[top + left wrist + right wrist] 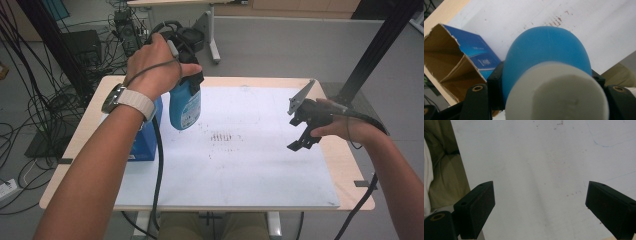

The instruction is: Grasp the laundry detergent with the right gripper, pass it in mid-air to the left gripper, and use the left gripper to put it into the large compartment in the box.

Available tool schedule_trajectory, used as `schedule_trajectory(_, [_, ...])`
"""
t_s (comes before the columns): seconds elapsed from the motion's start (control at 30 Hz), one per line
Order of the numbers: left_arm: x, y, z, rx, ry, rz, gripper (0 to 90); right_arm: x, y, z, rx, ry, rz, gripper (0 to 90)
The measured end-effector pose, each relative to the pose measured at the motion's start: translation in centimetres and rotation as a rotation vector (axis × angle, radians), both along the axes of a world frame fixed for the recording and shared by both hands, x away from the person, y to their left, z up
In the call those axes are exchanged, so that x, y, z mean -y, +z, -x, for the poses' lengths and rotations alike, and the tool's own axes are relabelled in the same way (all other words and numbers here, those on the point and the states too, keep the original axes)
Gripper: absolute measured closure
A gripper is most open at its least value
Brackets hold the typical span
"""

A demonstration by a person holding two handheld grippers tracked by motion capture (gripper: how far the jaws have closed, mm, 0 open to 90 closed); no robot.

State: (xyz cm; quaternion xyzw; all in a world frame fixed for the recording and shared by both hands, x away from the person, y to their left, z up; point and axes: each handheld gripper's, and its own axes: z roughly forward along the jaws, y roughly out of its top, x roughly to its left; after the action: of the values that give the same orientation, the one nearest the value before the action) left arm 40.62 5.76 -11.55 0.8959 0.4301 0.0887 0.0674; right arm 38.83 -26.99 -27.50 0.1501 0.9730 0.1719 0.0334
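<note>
left gripper [186, 75]: clamped on blue bottle [184, 105], held upright above white mat [260, 165], just beside open blue box [145, 145]
right gripper [303, 131]: jaws wide, empty, over mat's right side
step: probably carrying bottle; keep it vertical, grip firm
count: 1 bottle, 1 box, 2 grippers

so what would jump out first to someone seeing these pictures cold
The blue bottle with a white cap, held in the air in the jaws of the left gripper over the white sheet's far left part. Beside it stands a torn-open blue carton, and at the right the right gripper hangs open and empty.
</note>
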Motion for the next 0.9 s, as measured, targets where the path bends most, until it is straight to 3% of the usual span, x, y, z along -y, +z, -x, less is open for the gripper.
schedule_trajectory(0.6, [-2.3, 3.3, -1.3, 0.021, 0.175, -0.004, 37.1, 0.9, 0.4, -1.0, 0.02, -0.014, -0.023, 8.7])
schedule_trajectory(0.9, [-4.3, 4.8, -1.3, 0.026, 0.27, 0.019, 37.1, 0.8, 0.9, -1.4, 0.026, -0.014, -0.017, 8.7])
